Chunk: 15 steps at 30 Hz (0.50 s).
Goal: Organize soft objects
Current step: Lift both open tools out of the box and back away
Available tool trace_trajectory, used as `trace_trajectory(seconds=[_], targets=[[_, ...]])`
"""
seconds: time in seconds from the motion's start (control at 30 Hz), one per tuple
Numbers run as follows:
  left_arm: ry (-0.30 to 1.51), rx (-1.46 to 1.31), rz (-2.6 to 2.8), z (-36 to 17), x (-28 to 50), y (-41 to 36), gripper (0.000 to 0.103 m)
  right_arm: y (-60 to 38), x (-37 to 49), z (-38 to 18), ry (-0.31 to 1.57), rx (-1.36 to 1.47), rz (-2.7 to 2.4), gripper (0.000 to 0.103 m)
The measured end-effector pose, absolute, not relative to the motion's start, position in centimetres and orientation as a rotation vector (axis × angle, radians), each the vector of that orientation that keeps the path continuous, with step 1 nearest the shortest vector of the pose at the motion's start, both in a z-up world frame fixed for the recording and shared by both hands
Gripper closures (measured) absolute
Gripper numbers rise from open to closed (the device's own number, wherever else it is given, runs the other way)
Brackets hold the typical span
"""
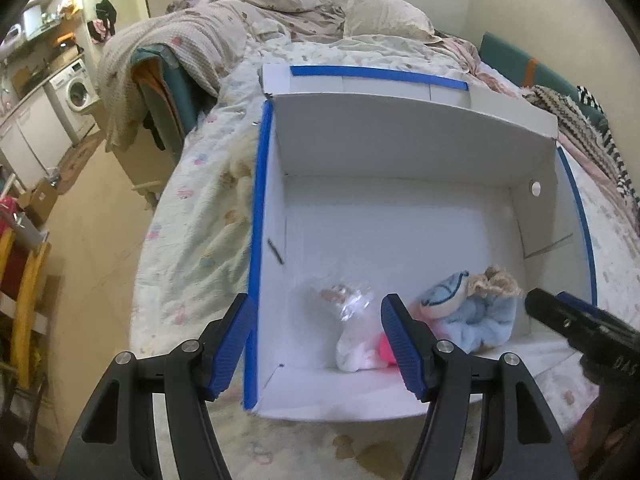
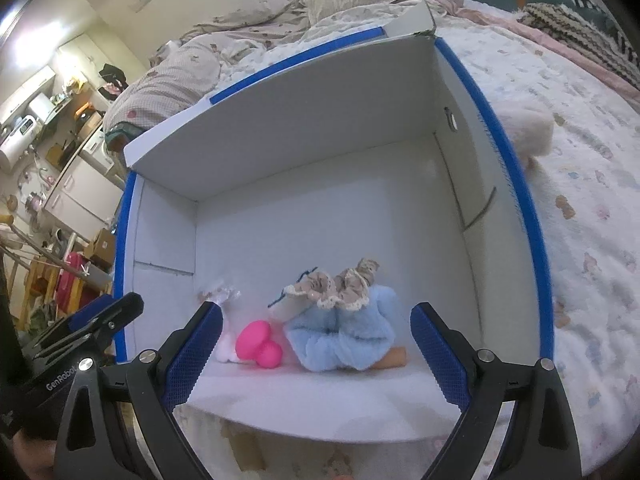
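Left gripper point(image 1: 316, 340): jaws wide, nothing between them, over the box's near left corner.
Right gripper point(image 2: 316, 352): jaws wide, empty, above the near wall.
Box point(image 1: 400, 148): white cardboard, blue-taped rims, on the bed point(image 1: 200, 216).
Doll point(image 2: 340, 320): fluffy blue, lace-trimmed, lying inside near the front.
Pink toy point(image 2: 258, 342): smooth, rounded; clear only from the right wrist.
Plastic bag point(image 1: 352, 320): crinkled, clear, beside the pink toy.
Cream plush point(image 2: 528, 128): outside the box, right-wrist view only.

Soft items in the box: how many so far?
3, all along the near wall: a bagged white toy at left, a pink plush in the middle, a blue-dressed doll at right. More may be hidden.
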<state>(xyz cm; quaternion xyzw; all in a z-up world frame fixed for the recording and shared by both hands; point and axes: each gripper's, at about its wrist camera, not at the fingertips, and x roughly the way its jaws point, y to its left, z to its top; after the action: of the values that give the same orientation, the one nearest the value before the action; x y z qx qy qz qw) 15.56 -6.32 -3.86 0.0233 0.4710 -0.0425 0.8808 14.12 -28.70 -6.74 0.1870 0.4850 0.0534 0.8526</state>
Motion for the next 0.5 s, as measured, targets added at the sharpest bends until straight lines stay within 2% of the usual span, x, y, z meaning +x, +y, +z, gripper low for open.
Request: trace_trajectory(seconds=[0.5], targets=[[1.043, -0.028, -0.03, -5.2, 12.0, -2.6, 0.04, -28.5, 9.9, -5.7, 0.99, 0.364, 0.068, 0.002]])
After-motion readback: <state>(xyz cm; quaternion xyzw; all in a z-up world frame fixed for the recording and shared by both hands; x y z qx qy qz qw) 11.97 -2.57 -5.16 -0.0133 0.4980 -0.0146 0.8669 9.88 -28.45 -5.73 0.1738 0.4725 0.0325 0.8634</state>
